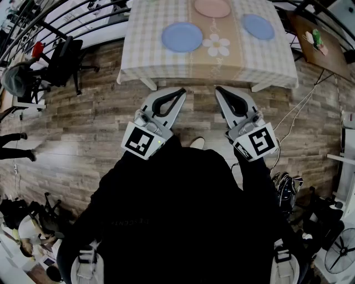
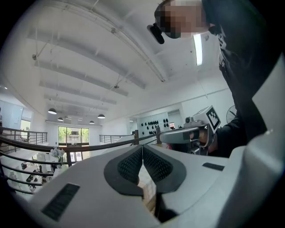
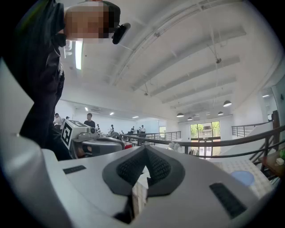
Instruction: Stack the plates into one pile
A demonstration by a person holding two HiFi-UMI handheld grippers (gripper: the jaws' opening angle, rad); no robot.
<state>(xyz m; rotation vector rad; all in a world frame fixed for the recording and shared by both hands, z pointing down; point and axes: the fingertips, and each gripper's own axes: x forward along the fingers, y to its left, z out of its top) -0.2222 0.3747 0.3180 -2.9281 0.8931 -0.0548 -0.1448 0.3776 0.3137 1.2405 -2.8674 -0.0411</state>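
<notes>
1. Far table: I count three plates on it, each lying flat, round, without a long axis.
2. Left blue plate, right blue plate; one pink plate farthest, between them.
3. My left gripper and right gripper: near, off the table, jaws closed, empty.

**Head view:** from your head, facing steeply down over your dark torso. The checked-cloth table sits well away at top centre.

**Gripper views:** each rides close behind its own jaws, tilted up toward the white ceiling.

All three views share your white left gripper and white right gripper. The gripper views also share the dark metal railing.
</notes>
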